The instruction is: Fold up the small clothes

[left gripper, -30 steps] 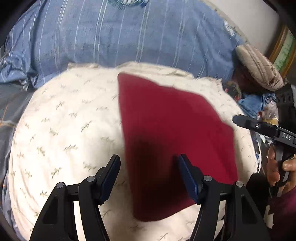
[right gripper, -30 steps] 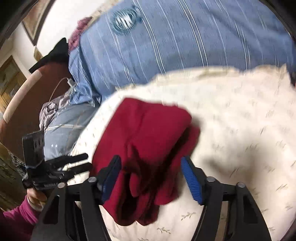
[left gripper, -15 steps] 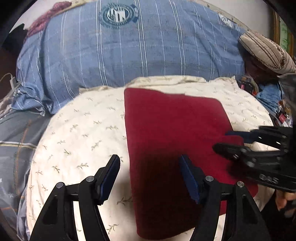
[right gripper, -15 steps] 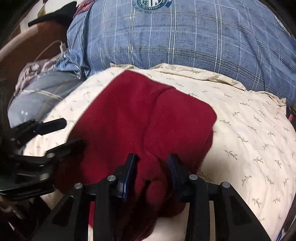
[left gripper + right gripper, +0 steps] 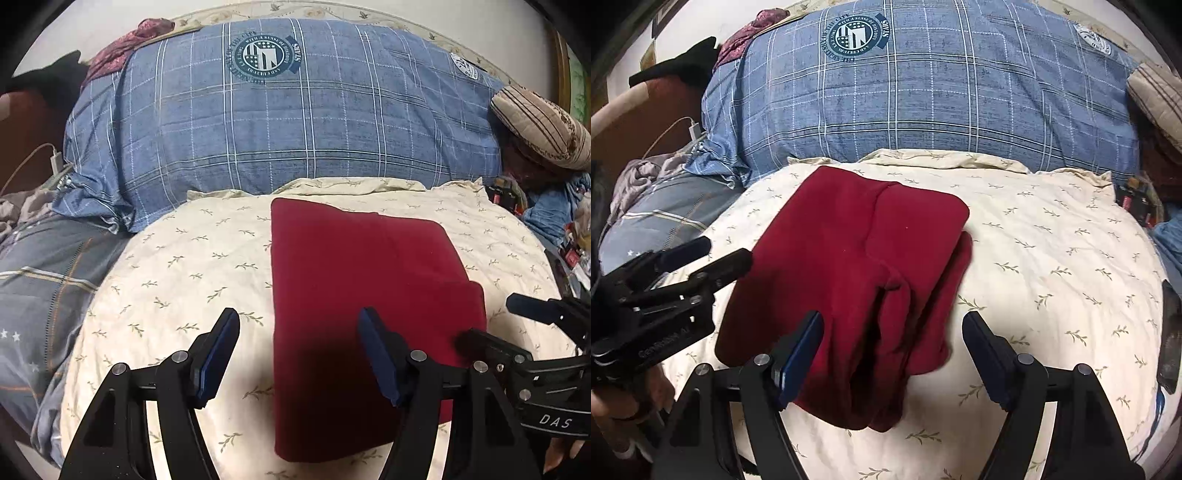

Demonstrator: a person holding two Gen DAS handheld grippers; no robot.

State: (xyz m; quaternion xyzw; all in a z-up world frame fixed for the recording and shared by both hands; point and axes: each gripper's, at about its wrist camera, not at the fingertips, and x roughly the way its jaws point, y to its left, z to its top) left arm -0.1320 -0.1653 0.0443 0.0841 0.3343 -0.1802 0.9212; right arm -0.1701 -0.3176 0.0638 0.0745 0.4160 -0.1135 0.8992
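A dark red garment (image 5: 354, 280) lies folded into a rough rectangle on a cream leaf-print pillow (image 5: 177, 280). My left gripper (image 5: 297, 314) hovers open over the garment's near left edge, one finger above the pillow and the other above the cloth. In the right wrist view the garment (image 5: 857, 240) shows bunched folds at its near end. My right gripper (image 5: 894, 319) straddles those folds with its jaws opening, and the pads stand clear of the cloth. Each gripper appears in the other's view: the right gripper (image 5: 487, 321) and the left gripper (image 5: 726, 251).
A large blue plaid pillow (image 5: 295, 122) rises behind the cream one. A striped brown cushion (image 5: 539, 125) and small clutter (image 5: 569, 251) lie at the right. A charger cable (image 5: 55, 158) and grey bedding are at the left. A dark flat object (image 5: 1169, 332) rests at the pillow's right edge.
My right gripper pinched the near folds of the red garment, then spread wide and let them go. Both views have swung up toward the blue pillow.
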